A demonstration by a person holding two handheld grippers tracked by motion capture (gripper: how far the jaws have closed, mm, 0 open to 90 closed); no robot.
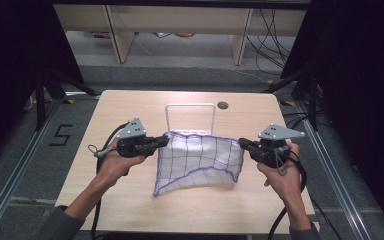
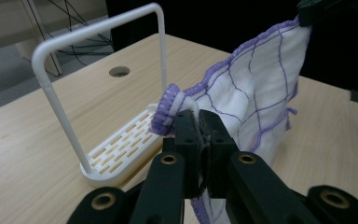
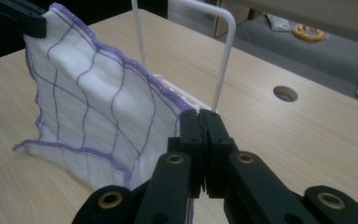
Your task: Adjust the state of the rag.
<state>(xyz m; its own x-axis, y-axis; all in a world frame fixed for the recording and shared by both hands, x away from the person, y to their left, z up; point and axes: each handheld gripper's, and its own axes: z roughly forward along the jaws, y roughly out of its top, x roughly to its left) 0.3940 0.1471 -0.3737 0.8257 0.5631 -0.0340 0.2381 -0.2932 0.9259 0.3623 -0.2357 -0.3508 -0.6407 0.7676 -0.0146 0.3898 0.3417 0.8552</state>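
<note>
A white cloth point(image 1: 200, 157) with a purple grid and purple hem hangs spread between my two grippers above the table. My left gripper point(image 1: 164, 141) is shut on the cloth's upper left corner; in the left gripper view the hem point(image 2: 168, 107) bunches at the closed jaws point(image 2: 198, 122). On the upper right corner my right gripper point(image 1: 241, 144) is shut, its jaws pressed together on the cloth point(image 3: 98, 107) in the right gripper view point(image 3: 200, 122). The lower edge droops toward the tabletop. A white wire rack point(image 1: 190, 117) stands just behind the cloth.
The rack point(image 2: 98, 88) has a tall arched handle and a slotted base point(image 2: 121, 151). A round cable hole point(image 1: 223, 105) sits in the table behind it. Dark stands and cables flank the wooden table point(image 1: 130, 200); shelving legs stand beyond the far edge.
</note>
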